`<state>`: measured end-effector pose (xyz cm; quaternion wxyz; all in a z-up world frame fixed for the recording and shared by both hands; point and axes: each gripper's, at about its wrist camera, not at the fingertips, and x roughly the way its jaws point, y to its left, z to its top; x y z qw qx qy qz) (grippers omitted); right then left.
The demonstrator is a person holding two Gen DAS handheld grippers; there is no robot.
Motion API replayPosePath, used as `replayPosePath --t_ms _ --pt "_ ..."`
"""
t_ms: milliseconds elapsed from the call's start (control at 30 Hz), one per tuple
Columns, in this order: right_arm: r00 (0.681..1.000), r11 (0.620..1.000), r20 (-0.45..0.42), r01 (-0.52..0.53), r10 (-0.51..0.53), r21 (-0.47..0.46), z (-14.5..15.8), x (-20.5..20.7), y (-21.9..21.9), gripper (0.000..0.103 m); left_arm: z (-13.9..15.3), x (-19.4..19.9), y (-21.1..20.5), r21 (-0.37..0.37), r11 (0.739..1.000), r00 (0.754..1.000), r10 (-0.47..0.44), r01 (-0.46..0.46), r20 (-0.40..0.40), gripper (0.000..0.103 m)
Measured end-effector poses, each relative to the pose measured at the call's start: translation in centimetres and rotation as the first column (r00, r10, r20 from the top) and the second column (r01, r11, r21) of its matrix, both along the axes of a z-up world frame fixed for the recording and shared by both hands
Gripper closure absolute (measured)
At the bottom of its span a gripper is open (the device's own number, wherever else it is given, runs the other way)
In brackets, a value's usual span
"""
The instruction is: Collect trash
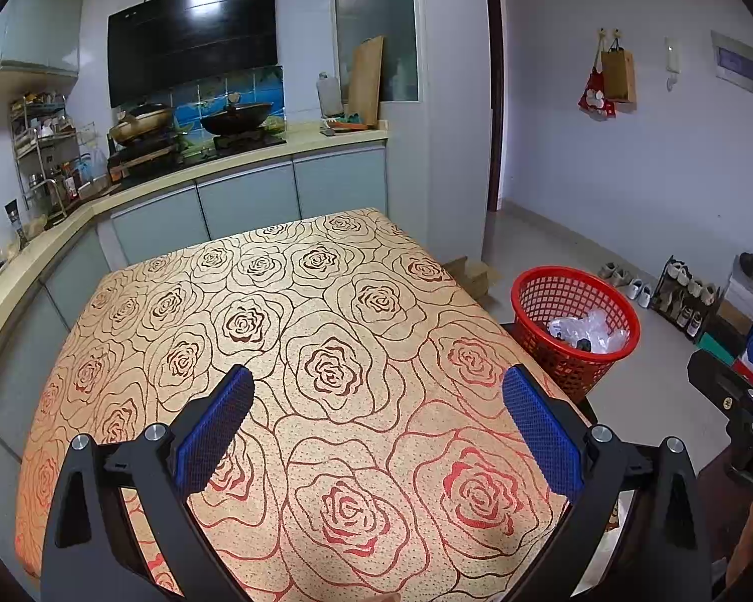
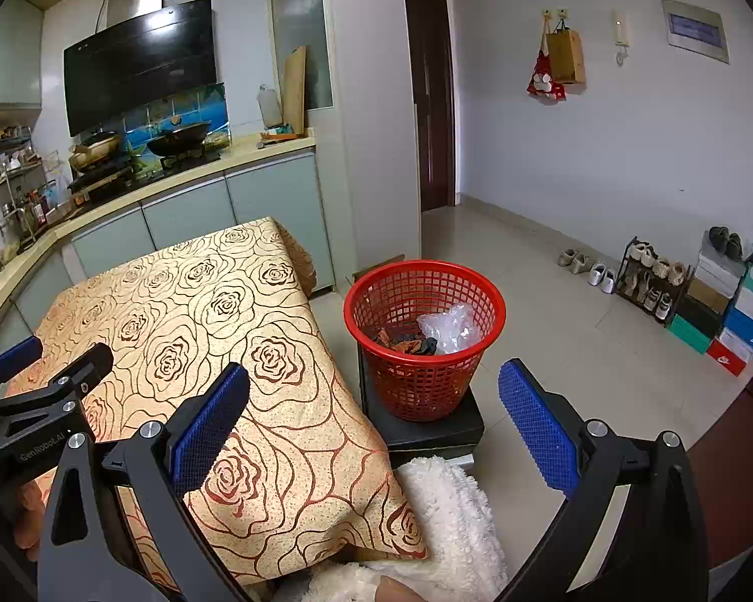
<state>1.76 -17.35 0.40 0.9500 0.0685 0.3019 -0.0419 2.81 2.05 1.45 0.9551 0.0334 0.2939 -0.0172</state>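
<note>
Trash basket [image 2: 424, 338], red mesh plastic, stands upright with its mouth facing up, long axis vertical, on a dark flat box [image 2: 426, 429] on the floor just beside the table's right edge. Inside the basket: crumpled clear plastic [image 2: 449, 328] on the side away from the table, dark and orange scraps [image 2: 401, 341] on the table side. Table [image 1: 326, 351] carries a gold cloth with a red rose pattern; no items visible on its surface. Left gripper [image 1: 376, 404] hovers over the table, jaws spread wide, blue pads empty. Right gripper [image 2: 374, 401] sits over the table corner next to the basket, jaws also spread wide, holding nothing. White fluffy fabric [image 2: 442, 516] lies at the table's near corner, between the right gripper and the basket's box. Kitchen counter [image 1: 256, 155] with stove and pans runs beyond the table's far side. Shoe rack [image 2: 647, 281] and stacked shoe boxes [image 2: 728, 321] stand by the wall, well apart from the basket.
</note>
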Motion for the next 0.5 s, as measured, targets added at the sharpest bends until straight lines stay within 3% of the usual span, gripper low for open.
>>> replayPosePath --t_ms 500 --pt "1.0 1.0 -0.002 -0.003 0.003 0.002 0.07 0.03 0.09 0.006 -0.11 -0.1 0.05 -0.001 1.0 1.0 -0.002 0.002 0.001 0.007"
